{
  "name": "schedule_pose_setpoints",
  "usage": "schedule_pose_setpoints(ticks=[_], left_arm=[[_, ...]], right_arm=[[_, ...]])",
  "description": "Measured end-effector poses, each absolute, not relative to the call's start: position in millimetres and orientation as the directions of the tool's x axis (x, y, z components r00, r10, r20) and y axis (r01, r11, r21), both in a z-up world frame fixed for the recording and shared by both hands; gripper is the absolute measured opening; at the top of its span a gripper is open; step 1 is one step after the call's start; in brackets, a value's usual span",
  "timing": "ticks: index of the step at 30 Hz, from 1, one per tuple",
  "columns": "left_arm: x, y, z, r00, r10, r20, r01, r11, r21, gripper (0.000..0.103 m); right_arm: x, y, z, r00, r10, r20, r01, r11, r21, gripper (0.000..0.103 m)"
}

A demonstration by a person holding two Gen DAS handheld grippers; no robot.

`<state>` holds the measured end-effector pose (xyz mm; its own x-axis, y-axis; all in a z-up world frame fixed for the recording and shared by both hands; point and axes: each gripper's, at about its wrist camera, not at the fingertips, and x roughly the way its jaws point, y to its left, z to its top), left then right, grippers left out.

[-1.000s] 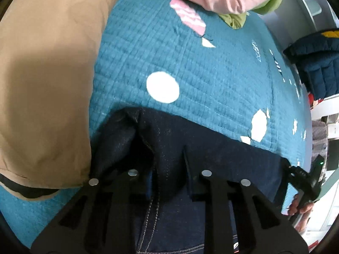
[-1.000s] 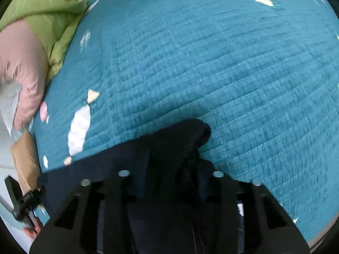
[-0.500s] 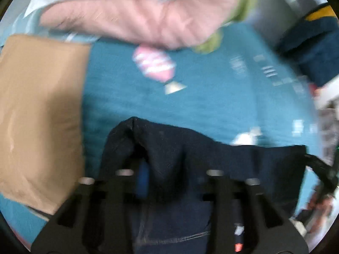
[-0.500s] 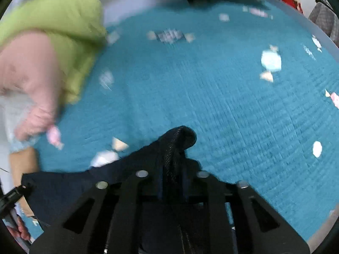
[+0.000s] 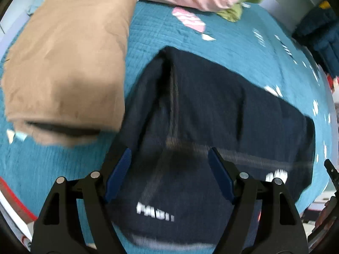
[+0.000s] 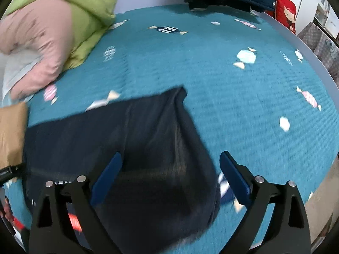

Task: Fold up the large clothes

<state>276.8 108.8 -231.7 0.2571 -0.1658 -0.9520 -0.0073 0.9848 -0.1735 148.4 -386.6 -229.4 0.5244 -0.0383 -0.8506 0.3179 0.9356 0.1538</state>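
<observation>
Both jaws opening, gripping nothing: left gripper [image 5: 169, 158] and right gripper [image 6: 170, 165] above folded dark navy denim garment [image 5: 211, 105]; tan folded cloth [image 5: 67, 59] at ten o'clock.

Blur, cut edges and covered cloth

White lettering on the jeans [image 5: 211, 110] is smeared past reading, and their near end is cut by the frame's bottom edge behind the left gripper [image 5: 169, 169]. The tan cloth [image 5: 65, 63] hides the bed [image 5: 233, 40] beneath it. In the right wrist view a hand [image 6: 7, 211] shows only as a sliver at the left edge, and the jeans' seams blur.
</observation>
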Motion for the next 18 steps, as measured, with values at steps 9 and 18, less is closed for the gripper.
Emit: schedule_pose_setpoints(ticks=[9, 18], left_arm=[[168.7, 63.6, -224.5, 0.308, -0.168, -0.937, 0.144, 0.981, -0.128, 0.090], [135.8, 43.1, -253.2, 0.246, -0.232, -0.941, 0.164, 0.967, -0.196, 0.089]], right_arm=[[73.1, -331.9, -253.4, 0.532, 0.036, -0.846, 0.315, 0.919, 0.237, 0.093], [60.6, -324.4, -281.5, 0.530, 0.291, -0.796, 0.322, 0.800, 0.507, 0.089]])
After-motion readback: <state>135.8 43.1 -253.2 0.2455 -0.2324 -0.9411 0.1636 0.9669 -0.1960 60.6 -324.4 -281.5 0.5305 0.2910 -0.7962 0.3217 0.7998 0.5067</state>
